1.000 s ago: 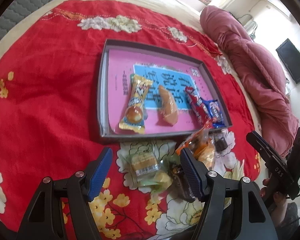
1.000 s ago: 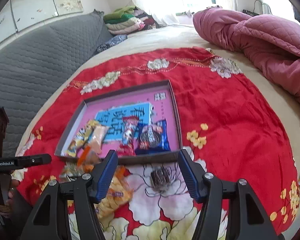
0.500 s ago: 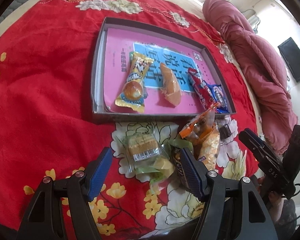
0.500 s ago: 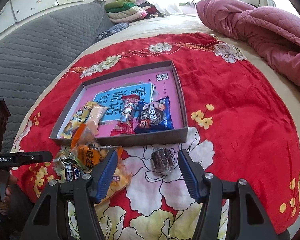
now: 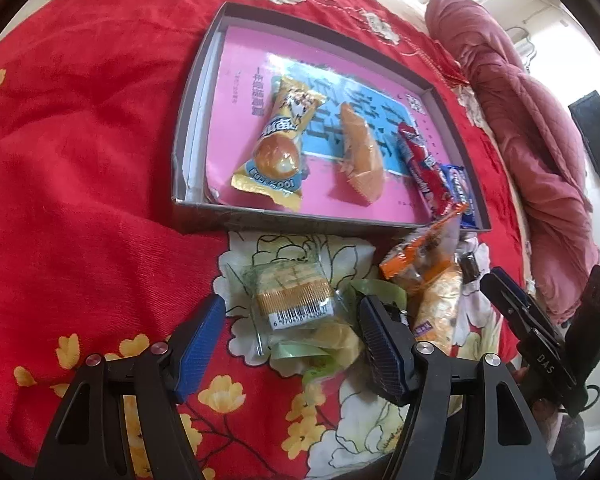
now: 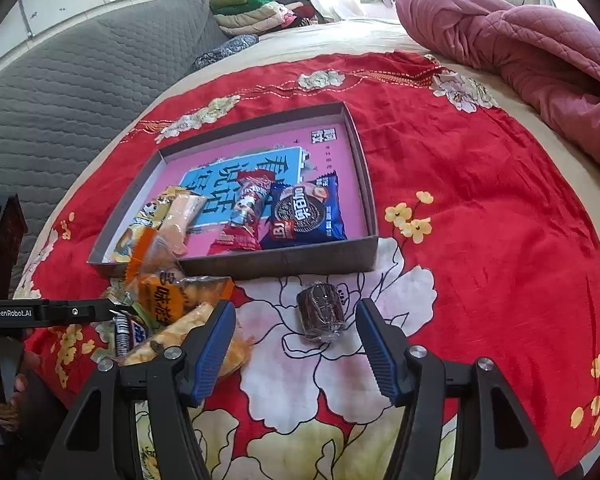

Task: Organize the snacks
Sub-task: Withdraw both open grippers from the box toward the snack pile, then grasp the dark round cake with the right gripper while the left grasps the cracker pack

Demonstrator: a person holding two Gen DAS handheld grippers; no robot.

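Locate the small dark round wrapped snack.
Right wrist view: the dark wrapped snack lies on the red floral cloth, just outside the box's near wall.

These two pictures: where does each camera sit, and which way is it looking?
Left wrist: on the left gripper, looking down past open fingers at a clear-wrapped cake; the right gripper shows at right.
Right wrist: on the right gripper, looking down at a chocolate roll; the left gripper shows at left.
Shared: the tray and red cloth.
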